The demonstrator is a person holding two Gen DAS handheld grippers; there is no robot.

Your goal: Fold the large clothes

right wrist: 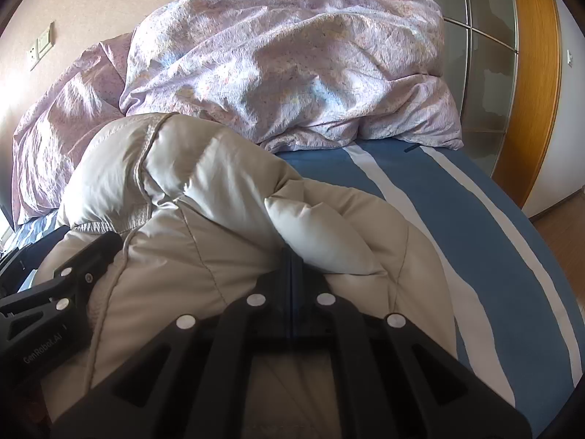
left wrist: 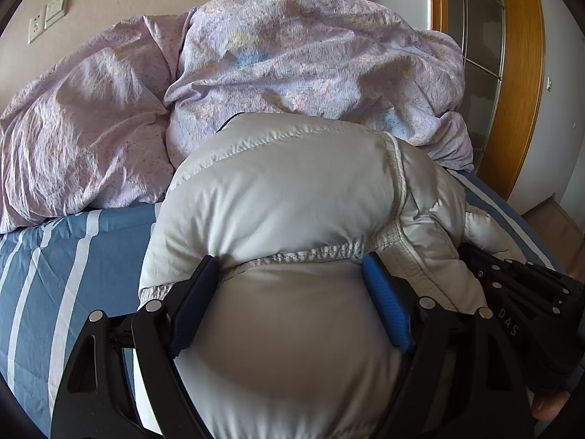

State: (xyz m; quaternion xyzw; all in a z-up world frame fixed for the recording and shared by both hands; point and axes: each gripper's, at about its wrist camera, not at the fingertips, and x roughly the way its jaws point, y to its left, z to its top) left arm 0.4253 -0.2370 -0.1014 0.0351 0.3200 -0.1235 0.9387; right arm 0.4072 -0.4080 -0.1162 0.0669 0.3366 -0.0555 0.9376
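Observation:
A puffy pale grey down jacket (left wrist: pixel 278 197) lies bunched on the blue striped bed; it also shows in the right wrist view (right wrist: pixel 204 197). My left gripper (left wrist: pixel 292 267) is spread wide, its blue pads (left wrist: pixel 387 307) on either side of a thick fold of the jacket near an elastic hem. My right gripper (right wrist: pixel 292 256) is shut, its tips pinching jacket fabric. The right gripper also shows at the right edge of the left wrist view (left wrist: pixel 519 292), and the left gripper at the left edge of the right wrist view (right wrist: pixel 73 278).
A crumpled lilac duvet (left wrist: pixel 256 73) is heaped at the head of the bed, just behind the jacket. The blue and white striped sheet (right wrist: pixel 457 219) extends to the right. A wooden-framed glass door (right wrist: pixel 512 73) stands at the right, and wall switches (left wrist: pixel 51 11) at the left.

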